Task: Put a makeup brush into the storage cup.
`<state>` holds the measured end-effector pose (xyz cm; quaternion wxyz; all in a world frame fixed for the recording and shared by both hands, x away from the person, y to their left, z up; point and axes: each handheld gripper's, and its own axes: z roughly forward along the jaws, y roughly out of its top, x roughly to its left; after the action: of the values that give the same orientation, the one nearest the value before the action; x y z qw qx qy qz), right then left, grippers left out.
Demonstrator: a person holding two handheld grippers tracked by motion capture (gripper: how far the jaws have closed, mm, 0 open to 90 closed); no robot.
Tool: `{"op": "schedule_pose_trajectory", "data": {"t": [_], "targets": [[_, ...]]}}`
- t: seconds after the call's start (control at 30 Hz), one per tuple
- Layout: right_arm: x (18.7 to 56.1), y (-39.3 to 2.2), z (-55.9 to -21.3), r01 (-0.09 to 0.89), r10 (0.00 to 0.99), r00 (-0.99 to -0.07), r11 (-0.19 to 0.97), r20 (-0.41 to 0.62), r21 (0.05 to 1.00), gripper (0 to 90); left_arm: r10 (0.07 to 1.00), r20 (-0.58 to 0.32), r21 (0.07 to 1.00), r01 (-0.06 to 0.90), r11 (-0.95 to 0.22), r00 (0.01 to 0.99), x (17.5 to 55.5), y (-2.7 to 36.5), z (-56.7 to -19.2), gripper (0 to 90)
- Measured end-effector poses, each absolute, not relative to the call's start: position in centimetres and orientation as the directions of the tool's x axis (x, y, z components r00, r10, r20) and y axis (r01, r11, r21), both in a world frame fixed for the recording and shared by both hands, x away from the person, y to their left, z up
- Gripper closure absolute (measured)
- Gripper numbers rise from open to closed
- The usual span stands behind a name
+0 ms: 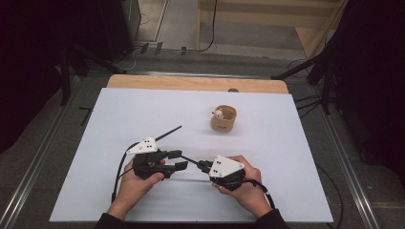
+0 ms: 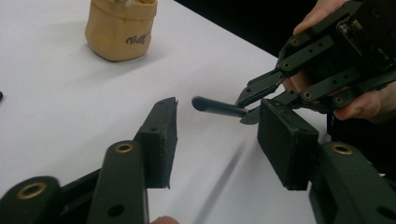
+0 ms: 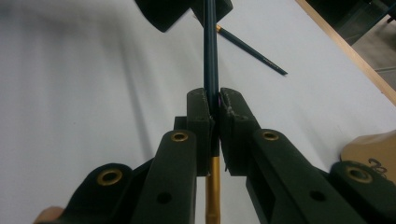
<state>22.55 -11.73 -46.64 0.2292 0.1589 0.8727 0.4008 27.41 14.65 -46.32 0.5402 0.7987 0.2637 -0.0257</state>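
Note:
My right gripper (image 1: 203, 165) (image 3: 215, 105) is shut on a thin dark blue stick (image 3: 210, 51) that has a gold section behind the jaws. The stick (image 1: 189, 160) (image 2: 217, 107) points toward my left gripper (image 1: 177, 160) (image 2: 217, 137). That gripper is open, and the stick's free end reaches the gap between its pads (image 2: 161, 140) without touching either. A second thin dark stick (image 1: 168, 133) (image 3: 252, 50) lies flat on the white table (image 1: 119, 119), just beyond the left gripper.
A small tan cup (image 1: 223, 119) (image 2: 120, 30) with a pale object inside stands right of the table's centre, beyond both grippers. The table's wooden far edge (image 1: 196, 83) runs behind it. A hand holds each gripper near the front edge.

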Motion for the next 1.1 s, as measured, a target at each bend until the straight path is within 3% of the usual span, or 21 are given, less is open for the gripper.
{"op": "schedule_pose_trajectory", "data": {"t": [0.67, 0.83, 0.9, 1.1], "targets": [[22.28, -11.28, -47.0, 0.028, 0.406, -0.854, 0.659, -0.324, 0.752, 84.8, 0.346, -0.427, 0.797, 0.529, -0.293, 0.835, 27.91, 14.97, -46.16, 71.8], [22.34, -11.26, -47.15, 0.016, 0.405, -0.848, 0.666, -0.343, 0.746, 84.2, 0.318, -0.448, 0.797, 0.535, -0.281, 0.835, 27.84, 14.93, -46.01, 85.5], [22.52, -11.36, -47.27, 0.068, 0.45, -0.846, 0.624, -0.287, 0.779, 76.6, 0.334, -0.43, 0.805, 0.524, -0.279, 0.839, 27.73, 14.89, -45.93, 85.7], [22.56, -11.72, -46.84, 0.121, 0.522, -0.827, 0.531, -0.211, 0.839, 66.9, 0.405, -0.376, 0.844, 0.488, -0.221, 0.834, 27.43, 15.48, -45.59, 85.8]]}}
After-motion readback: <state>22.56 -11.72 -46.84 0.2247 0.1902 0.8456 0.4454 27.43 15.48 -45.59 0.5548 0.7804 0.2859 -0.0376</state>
